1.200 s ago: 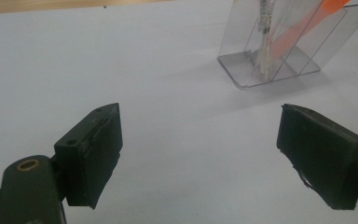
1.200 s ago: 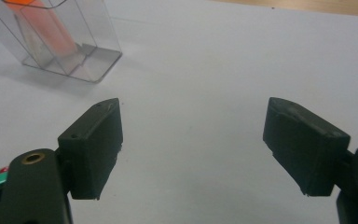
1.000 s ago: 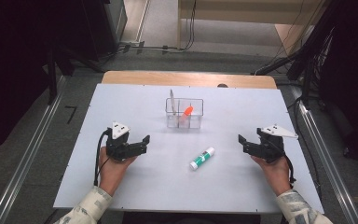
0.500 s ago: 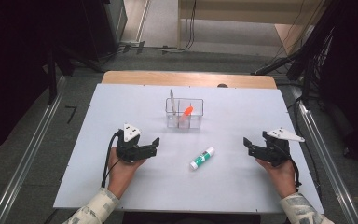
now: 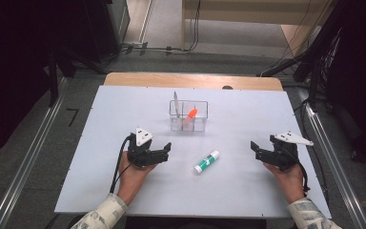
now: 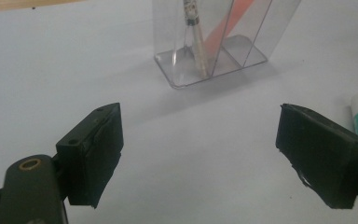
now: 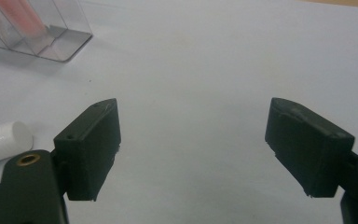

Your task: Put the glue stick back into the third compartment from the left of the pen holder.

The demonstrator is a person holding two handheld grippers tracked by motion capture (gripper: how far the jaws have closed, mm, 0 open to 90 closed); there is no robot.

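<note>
One glue stick (image 5: 206, 161), a white round tube with a green band, is lying flat on the smooth white table (image 5: 100, 191), just in front of one clear plastic box (image 5: 188, 116) that is holding one orange thing (image 5: 190, 114) and one thin pale pen (image 5: 176, 102). Two black grippers are sitting low over the table, each in one hand with the wrist reaching in from the near edge. The left gripper (image 5: 164, 151) is pointing at the glue stick from its left and the right gripper (image 5: 255, 149) from well off to its right, both with jaws spread wide and holding nothing.
</note>
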